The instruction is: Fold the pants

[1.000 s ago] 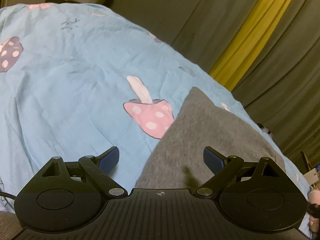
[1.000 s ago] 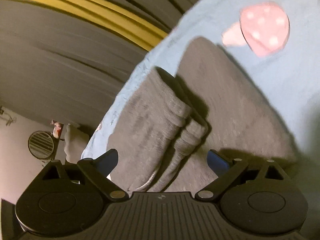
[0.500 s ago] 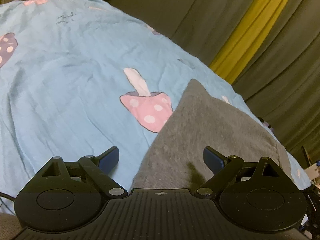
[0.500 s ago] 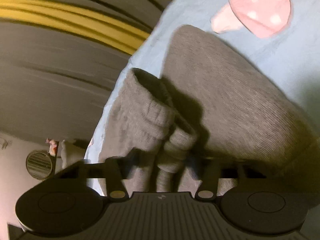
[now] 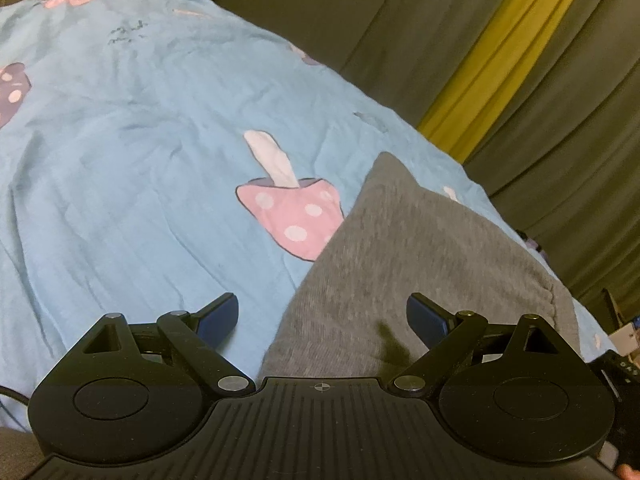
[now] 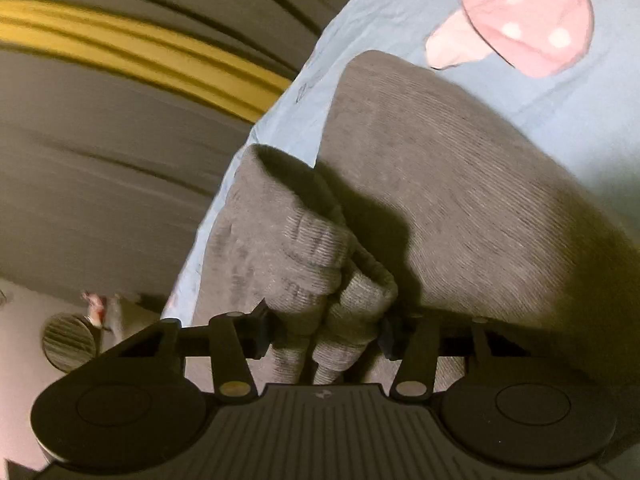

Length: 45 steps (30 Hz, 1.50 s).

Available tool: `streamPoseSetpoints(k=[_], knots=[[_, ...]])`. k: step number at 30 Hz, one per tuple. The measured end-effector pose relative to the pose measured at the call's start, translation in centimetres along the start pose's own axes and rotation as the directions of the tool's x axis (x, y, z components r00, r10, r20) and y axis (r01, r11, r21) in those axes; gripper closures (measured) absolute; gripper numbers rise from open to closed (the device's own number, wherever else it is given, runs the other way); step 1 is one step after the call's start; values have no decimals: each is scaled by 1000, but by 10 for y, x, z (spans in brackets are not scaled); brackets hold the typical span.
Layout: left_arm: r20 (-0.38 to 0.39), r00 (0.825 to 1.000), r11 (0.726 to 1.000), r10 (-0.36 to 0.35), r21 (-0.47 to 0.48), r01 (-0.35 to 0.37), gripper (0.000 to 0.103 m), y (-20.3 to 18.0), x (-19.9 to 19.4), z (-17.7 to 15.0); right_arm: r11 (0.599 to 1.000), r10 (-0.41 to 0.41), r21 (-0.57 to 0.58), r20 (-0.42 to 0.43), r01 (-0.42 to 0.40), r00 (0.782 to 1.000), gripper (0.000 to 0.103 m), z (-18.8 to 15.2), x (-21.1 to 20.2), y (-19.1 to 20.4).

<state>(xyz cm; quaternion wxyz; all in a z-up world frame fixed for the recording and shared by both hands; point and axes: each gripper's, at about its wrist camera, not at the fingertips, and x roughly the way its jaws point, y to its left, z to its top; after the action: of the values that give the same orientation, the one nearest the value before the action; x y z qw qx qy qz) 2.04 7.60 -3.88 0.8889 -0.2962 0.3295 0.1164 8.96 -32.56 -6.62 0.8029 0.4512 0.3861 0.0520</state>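
Note:
Grey pants (image 5: 420, 248) lie folded on a light blue bedsheet (image 5: 140, 160) printed with mushrooms. My left gripper (image 5: 322, 308) stands open low over the pants' near left edge, with nothing pinched between its blue pads. In the right wrist view the pants (image 6: 440, 168) spread to the right, and their ribbed cuffs (image 6: 312, 264) bunch up in front. My right gripper (image 6: 326, 330) is closing on those cuffs, and its pads press into the ribbed fabric from both sides.
Grey curtains with a yellow strip (image 5: 500, 52) hang behind the bed's far edge. A pink mushroom print (image 5: 292, 220) lies just left of the pants. Bare sheet stretches away to the left. Blurred room clutter (image 6: 92, 308) shows beyond the bed's edge.
My right gripper went from wide open to closed on the ribbed cuffs and moved in closer over the pants. The left gripper stayed open and in place.

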Motion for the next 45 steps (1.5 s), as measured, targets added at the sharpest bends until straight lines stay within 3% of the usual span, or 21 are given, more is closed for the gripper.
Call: streamPoseSetpoints(k=[2, 6, 9, 13, 15, 18, 20, 22, 24, 28, 34, 39, 43, 45], knots=[[-1, 1000, 1000, -1, -15, 1, 8, 2, 1, 1, 997, 29, -66, 21, -27, 999, 64, 0, -16, 17], [-7, 1000, 999, -4, -43, 3, 8, 7, 2, 3, 981, 106, -174, 84, -90, 991, 65, -2, -56, 48], [6, 1000, 998, -11, -56, 11, 8, 9, -1, 3, 970, 142, -215, 134, -111, 981, 65, -3, -87, 47], [-4, 1000, 999, -11, -39, 10, 8, 7, 1, 4, 965, 68, -262, 177, -19, 982, 65, -1, -104, 27], [-7, 1000, 1000, -12, -18, 12, 8, 4, 0, 3, 964, -22, -257, 172, 66, 985, 64, 0, -103, 6], [-22, 1000, 1000, -22, 4, 22, 8, 2, 0, 3, 947, -204, -234, 100, 222, 974, 47, 7, -97, -19], [-43, 998, 999, -44, 23, 45, 8, 0, 2, 3, 951, -222, -193, 122, 242, 968, 16, 15, -108, -31], [-87, 993, 995, -78, 53, 83, 7, -4, 6, 5, 959, -195, -179, 145, 219, 970, 11, 26, -117, -36], [-165, 978, 986, -131, 76, 145, 7, -8, 16, 7, 973, -148, -160, 126, 167, 981, 6, 41, -118, -43], [-304, 937, 966, -174, 134, 223, 7, -21, 37, 11, 995, -30, -99, -67, 23, 997, 5, 70, -85, -65], [-481, 848, 917, -222, 192, 350, 6, -42, 83, 25, 997, 79, 16, -236, -78, 969, 4, 85, -44, -84], [-537, 805, 899, -251, 178, 399, 6, -55, 122, 42, 990, 127, -19, -287, -138, 949, 4, 83, -20, -76], [-538, 794, 890, -282, 163, 426, 12, -65, 139, 43, 987, 127, -58, -282, -149, 951, 4, 81, -14, -71], [-534, 797, 879, -280, 191, 437, 31, -73, 140, 40, 986, 87, -116, -261, -121, 962, 20, 78, -12, -63]])
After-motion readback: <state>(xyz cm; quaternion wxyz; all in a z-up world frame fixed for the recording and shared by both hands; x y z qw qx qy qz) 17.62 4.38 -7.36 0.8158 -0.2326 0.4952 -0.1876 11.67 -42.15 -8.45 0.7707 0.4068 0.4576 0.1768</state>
